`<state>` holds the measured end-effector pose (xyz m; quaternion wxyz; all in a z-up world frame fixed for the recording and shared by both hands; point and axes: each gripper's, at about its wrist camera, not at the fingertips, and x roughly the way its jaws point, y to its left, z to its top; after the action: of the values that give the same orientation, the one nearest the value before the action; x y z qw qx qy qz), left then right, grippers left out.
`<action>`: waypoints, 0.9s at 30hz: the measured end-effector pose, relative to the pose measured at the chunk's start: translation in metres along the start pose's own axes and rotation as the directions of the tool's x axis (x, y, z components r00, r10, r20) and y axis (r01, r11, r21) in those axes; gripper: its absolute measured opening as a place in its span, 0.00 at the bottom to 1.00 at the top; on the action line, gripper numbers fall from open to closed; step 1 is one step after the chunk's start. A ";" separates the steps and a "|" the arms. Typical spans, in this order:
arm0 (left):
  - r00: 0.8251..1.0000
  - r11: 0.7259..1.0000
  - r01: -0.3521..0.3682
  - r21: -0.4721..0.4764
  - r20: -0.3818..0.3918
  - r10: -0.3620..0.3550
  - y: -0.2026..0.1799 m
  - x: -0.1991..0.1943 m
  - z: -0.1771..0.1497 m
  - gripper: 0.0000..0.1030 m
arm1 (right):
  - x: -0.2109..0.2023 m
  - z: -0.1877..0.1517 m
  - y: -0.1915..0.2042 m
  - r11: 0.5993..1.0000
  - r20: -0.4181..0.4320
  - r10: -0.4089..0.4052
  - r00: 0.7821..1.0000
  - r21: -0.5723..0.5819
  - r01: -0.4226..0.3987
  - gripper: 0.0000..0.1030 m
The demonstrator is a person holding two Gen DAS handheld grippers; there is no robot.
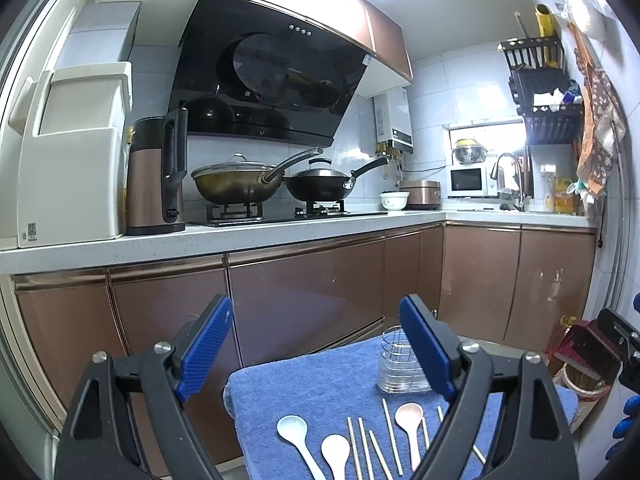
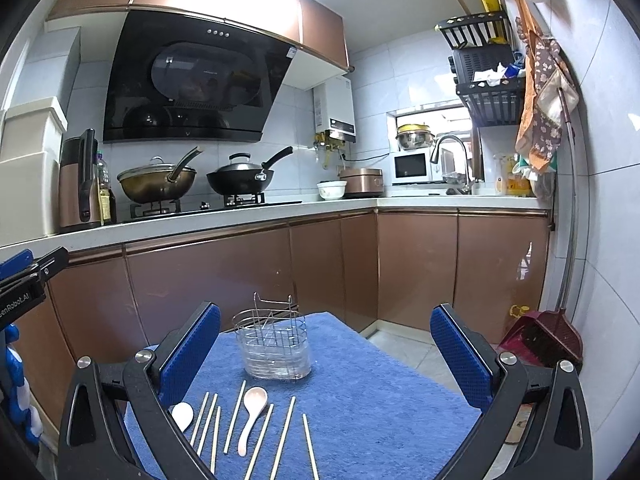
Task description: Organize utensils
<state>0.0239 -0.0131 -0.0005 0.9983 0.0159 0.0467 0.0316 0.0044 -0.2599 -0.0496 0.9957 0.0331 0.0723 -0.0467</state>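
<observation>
A wire utensil holder (image 2: pixel 274 350) with a clear base stands empty at the far end of a blue towel (image 2: pixel 360 408); it also shows in the left wrist view (image 1: pixel 396 364). In front of it lie a pink spoon (image 2: pixel 252 412), a white spoon (image 2: pixel 182 416) and several wooden chopsticks (image 2: pixel 282 438). The left wrist view shows a pale blue spoon (image 1: pixel 294 434), a white spoon (image 1: pixel 336 454), the pink spoon (image 1: pixel 409 420) and chopsticks (image 1: pixel 390 436). My left gripper (image 1: pixel 318 344) is open and empty above the towel's near left. My right gripper (image 2: pixel 326 356) is open and empty above the utensils.
The towel covers a small table in front of brown kitchen cabinets (image 2: pixel 224 276). A white counter (image 2: pixel 240 216) carries two woks, a kettle and a bowl. A red dustpan (image 2: pixel 548 336) leans on the right wall. The other gripper (image 2: pixel 24 280) shows at the left edge.
</observation>
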 end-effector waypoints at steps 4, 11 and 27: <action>1.000 1.000 -0.002 0.001 -0.002 0.002 0.000 0.006 -0.002 0.82 | 0.007 -0.002 0.000 1.000 0.001 0.007 1.000 0.000 -0.007 1.00; 1.000 1.000 -0.009 0.012 -0.028 0.009 -0.005 0.021 -0.008 0.82 | 0.022 -0.007 -0.001 1.000 -0.015 0.020 1.000 0.005 -0.020 1.00; 0.974 0.997 0.059 -0.042 -0.218 -0.066 0.008 0.082 -0.028 0.82 | 0.062 -0.018 0.003 0.999 -0.076 0.048 0.996 -0.011 -0.049 1.00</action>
<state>0.1024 0.0007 -0.0354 0.9876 -0.0067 0.1565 0.0025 0.0633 -0.2614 -0.0761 0.9933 0.0301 0.1095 -0.0208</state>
